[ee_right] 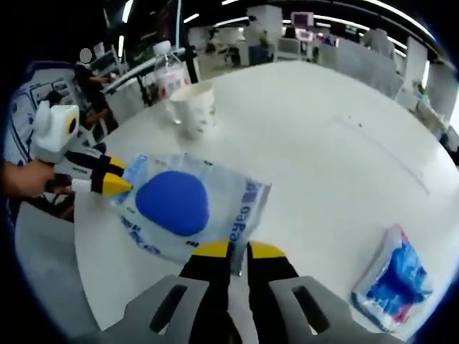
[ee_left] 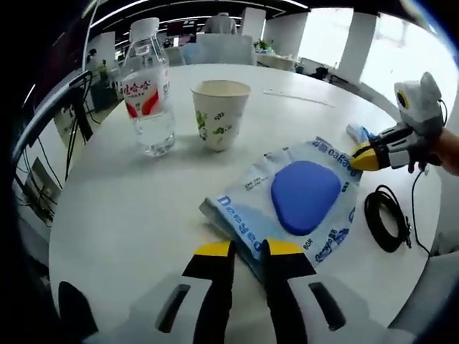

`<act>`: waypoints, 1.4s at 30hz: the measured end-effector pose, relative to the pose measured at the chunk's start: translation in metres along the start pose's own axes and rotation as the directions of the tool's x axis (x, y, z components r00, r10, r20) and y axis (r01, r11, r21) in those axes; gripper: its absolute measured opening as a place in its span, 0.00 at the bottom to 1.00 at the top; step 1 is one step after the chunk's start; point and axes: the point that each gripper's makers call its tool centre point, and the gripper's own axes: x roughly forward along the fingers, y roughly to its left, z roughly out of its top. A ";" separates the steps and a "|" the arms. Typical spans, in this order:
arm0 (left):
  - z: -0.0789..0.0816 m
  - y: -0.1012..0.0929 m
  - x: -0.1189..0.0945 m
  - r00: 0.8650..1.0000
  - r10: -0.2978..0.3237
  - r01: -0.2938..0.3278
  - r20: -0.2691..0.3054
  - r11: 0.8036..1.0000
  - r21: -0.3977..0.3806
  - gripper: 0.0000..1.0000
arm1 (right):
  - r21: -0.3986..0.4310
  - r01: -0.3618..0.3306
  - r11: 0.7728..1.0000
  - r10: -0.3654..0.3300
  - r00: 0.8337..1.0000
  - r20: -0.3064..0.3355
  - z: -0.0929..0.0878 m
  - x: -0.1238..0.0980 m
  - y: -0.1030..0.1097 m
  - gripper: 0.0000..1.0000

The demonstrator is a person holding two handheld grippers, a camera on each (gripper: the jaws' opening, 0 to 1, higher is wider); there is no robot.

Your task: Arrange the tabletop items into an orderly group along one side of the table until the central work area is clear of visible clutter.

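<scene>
in the left gripper view the left gripper, bottom centre, has its jaws pressed onto the near edge of a clear packet with a blue pad in the middle of the frame. the right gripper comes in at the right and pinches the packet's far corner. a water bottle and paper cup stand upper left on the white table; a black cable lies right. in the right gripper view a second small packet lies lower right.
</scene>
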 end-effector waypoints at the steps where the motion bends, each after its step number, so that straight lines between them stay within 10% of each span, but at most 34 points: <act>1: 0.000 -0.001 0.000 1.000 -0.002 0.002 -0.002 1.000 -0.002 0.13 | 0.005 -0.001 1.000 0.001 1.000 -0.002 -0.001 0.001 0.001 0.06; 8: 0.011 -0.006 0.001 0.999 -0.041 0.042 0.025 0.998 -0.049 0.00 | -0.050 -0.021 0.999 0.020 0.999 -0.036 -0.002 -0.001 0.010 0.00; 42: 0.093 -0.034 -0.007 0.985 -0.144 0.132 0.091 0.983 0.126 0.00 | 0.014 0.099 0.995 -0.100 0.993 0.069 0.030 -0.073 -0.017 0.00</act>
